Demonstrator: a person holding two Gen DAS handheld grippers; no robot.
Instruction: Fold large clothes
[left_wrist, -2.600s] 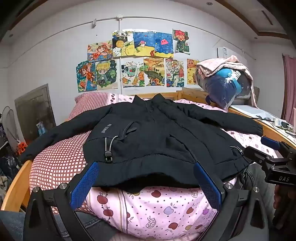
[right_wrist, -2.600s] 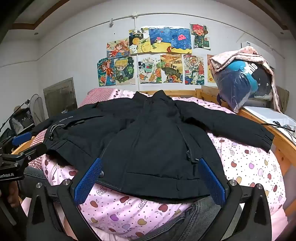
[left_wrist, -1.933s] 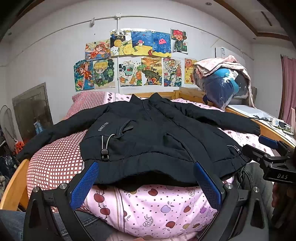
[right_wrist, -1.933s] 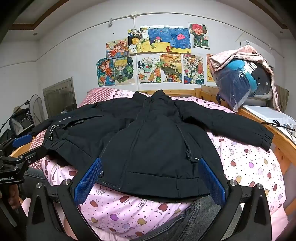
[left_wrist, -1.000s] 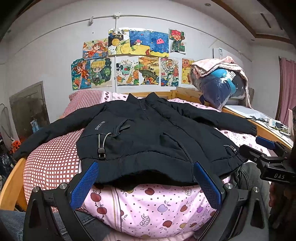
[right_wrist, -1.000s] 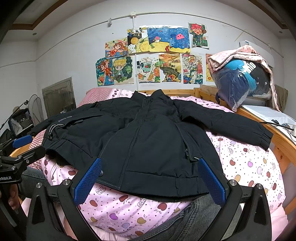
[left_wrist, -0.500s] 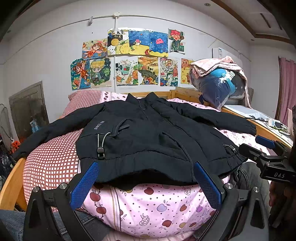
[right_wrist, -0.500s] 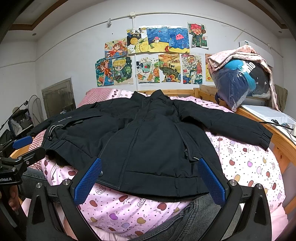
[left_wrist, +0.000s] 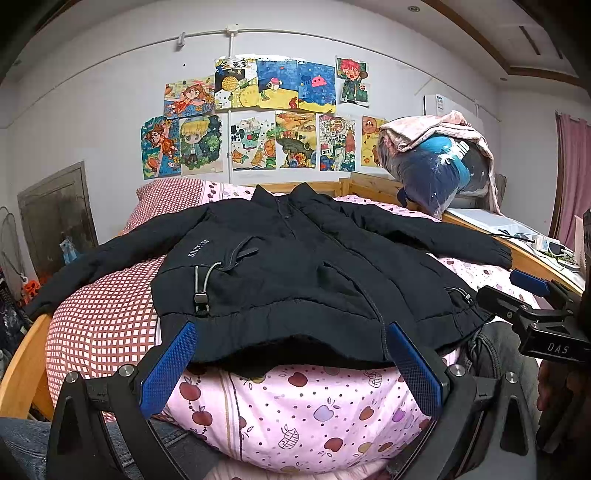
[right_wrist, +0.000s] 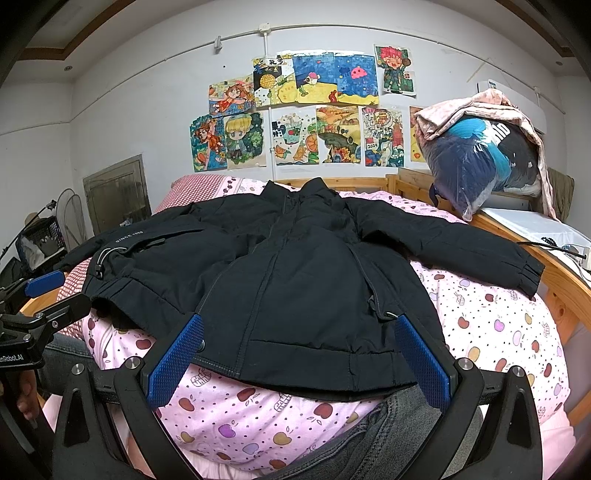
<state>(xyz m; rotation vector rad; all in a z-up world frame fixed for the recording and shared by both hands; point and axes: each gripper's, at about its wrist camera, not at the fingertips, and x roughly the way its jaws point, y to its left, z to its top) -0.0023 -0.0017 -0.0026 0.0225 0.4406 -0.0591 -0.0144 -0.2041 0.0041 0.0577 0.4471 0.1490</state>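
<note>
The black jacket (left_wrist: 295, 273) lies spread on the bed (left_wrist: 295, 398), collar away, sleeves out sideways, its hem just ahead of the released left tool (left_wrist: 291, 354) and equally released right tool (right_wrist: 299, 350).

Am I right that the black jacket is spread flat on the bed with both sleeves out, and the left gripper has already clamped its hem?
Not quite. The black jacket does lie spread on the bed with both sleeves out, but the left gripper is open, its jaws wide apart just short of the hem, gripping nothing. The left wrist view shows this.
</note>
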